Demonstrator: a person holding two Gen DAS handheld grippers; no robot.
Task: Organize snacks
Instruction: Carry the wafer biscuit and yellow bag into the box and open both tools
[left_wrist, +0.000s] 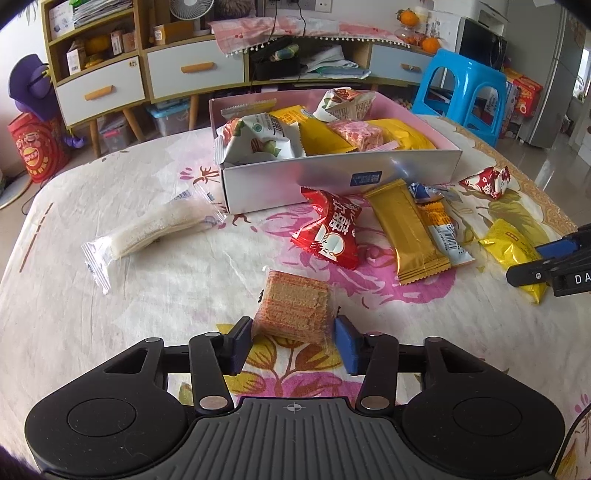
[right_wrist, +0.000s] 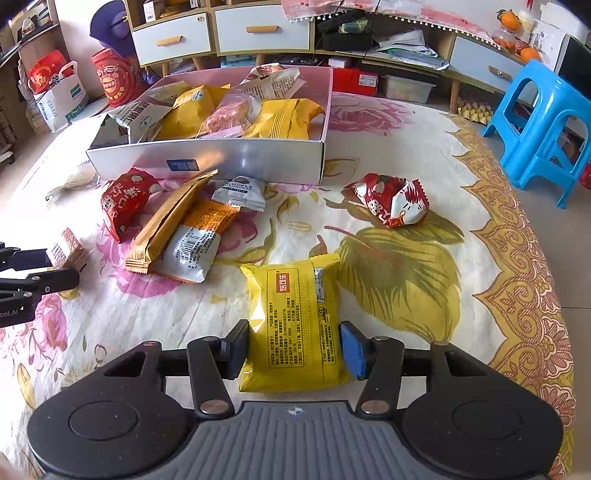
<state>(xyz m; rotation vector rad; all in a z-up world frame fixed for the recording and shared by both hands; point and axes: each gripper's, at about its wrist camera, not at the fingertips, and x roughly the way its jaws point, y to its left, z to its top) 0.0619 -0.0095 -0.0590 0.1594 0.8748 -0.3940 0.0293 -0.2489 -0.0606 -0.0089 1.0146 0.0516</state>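
A clear-wrapped wafer pack (left_wrist: 295, 302) lies on the floral tablecloth, and my left gripper (left_wrist: 293, 334) is shut on its two sides. In the right wrist view my right gripper (right_wrist: 294, 347) is shut on a yellow snack packet (right_wrist: 295, 314), one pad against each long edge. That packet (left_wrist: 506, 243) and the right gripper (left_wrist: 535, 262) show at the right edge of the left wrist view. A white box (left_wrist: 332, 177) holding several snacks stands behind. Loose in front of it lie a red packet (left_wrist: 328, 229), a gold bar pack (left_wrist: 410, 236) and an orange-white pack (right_wrist: 192, 243).
A clear-wrapped white cake (left_wrist: 147, 232) lies to the left of the box. A crumpled red-and-white packet (right_wrist: 388, 203) sits to the box's right. A blue stool (right_wrist: 543, 122) stands past the table's right edge. Cabinets with drawers (left_wrist: 195, 70) line the back.
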